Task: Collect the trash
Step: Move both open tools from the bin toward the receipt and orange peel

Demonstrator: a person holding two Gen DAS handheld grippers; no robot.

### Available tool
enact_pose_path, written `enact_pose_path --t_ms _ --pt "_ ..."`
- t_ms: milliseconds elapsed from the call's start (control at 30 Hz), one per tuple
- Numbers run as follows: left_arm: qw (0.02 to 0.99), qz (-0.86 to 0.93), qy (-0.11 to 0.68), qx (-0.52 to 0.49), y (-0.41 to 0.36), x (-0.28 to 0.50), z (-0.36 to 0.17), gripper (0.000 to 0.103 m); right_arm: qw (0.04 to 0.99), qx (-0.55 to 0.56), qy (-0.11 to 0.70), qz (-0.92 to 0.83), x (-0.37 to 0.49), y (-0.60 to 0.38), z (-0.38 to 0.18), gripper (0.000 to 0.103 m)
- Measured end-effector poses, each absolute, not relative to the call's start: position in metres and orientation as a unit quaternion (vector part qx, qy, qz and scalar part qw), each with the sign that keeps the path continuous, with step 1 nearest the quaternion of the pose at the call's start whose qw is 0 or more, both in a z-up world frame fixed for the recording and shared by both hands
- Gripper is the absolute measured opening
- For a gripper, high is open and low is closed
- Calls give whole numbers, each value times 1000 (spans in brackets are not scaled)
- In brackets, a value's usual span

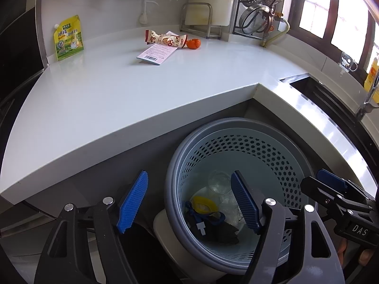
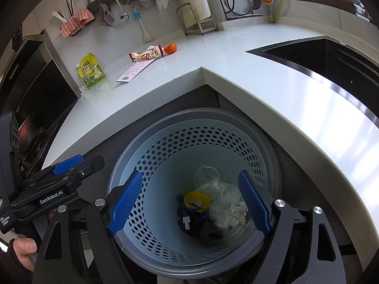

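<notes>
Daylight from the window [image 1: 331, 11] brightens both views and glares off the counter [image 2: 331, 108] beside the sink. Fisheye distortion bends edges, corners fall dark, and focus stays fairly sharp.

Left hand-held gripper [image 1: 189, 203] and right hand-held gripper [image 2: 189, 203] side by side, tilted downward, jaws apart, empty.

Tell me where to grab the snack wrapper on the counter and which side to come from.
Probably grip the snack wrapper across its narrow width near the middle, coming down from above. It lies flat and long on the counter, partly on a paper slip, with an orange at its right end, so a middle pinch should avoid both.
</notes>
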State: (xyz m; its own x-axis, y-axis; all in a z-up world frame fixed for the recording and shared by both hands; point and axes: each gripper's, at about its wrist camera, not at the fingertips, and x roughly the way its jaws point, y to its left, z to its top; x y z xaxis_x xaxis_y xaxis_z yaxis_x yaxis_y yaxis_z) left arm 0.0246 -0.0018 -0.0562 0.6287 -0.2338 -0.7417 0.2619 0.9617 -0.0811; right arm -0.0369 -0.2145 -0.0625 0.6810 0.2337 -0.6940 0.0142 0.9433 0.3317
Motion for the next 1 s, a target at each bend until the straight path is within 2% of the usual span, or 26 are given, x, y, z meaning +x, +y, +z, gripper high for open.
enact_pose_path --t_ms 67,200,467,1000 --pt "904 -136 406 15 0 24 -55 78 904 157 394 60 -37 -215 -62 79" --pt "905 -135 403 14 2 24 -52 78 905 156 391 60 -38 -215 -60 79" --pt "905 -137 402 5 6 24 -48 85 907 158 386 60 -39 -217 -58 79" --pt "911 -142 388 -3 8 26 -32 88 911 163 373 70 -34 -217 -50 79"
